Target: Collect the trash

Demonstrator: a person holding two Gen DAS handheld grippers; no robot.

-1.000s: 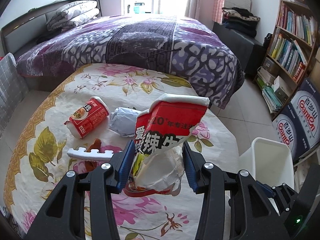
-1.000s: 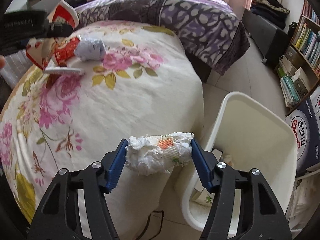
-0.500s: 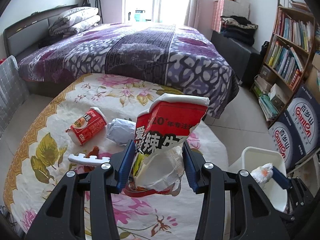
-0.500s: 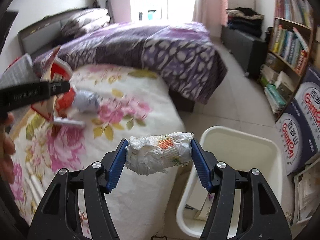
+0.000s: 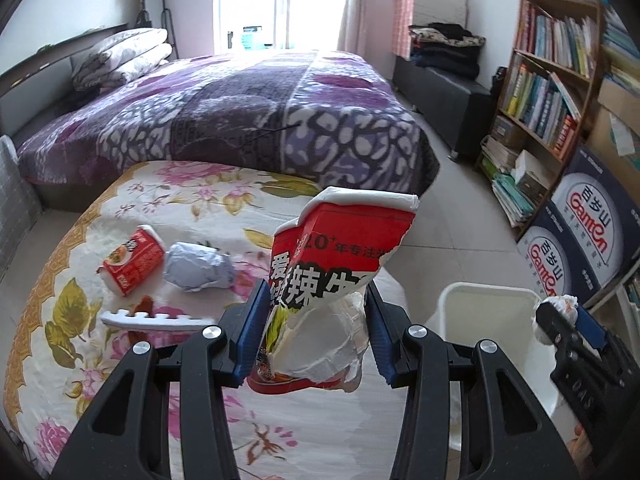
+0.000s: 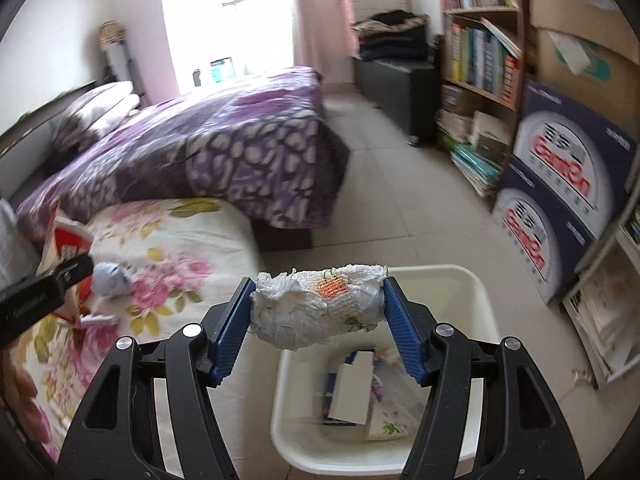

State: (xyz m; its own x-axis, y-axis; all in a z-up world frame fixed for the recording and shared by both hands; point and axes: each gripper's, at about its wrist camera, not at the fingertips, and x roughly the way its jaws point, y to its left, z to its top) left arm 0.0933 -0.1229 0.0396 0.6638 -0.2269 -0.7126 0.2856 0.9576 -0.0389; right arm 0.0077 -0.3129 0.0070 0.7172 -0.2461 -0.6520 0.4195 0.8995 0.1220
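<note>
Right gripper [image 6: 318,316], low centre of its frame, jaws opening, crumpled paper wad [image 6: 320,308] still spanning both pads, above white bin [image 6: 480,300]. Left gripper [image 5: 314,328], lower centre, clamped on crushed red noodle cup [image 5: 332,280]. More litter at left on floral table [image 5: 240,420]: red cup [image 5: 134,260], grey paper ball [image 5: 198,266].

Tissue wad [image 6: 318,307] (right tool [image 6: 319,312]) now over bin [image 6: 478,292]

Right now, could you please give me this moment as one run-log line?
left gripper: shut on red bag | right gripper: opening, tissue wad between pads, over bin | table: cup, paper ball
</note>
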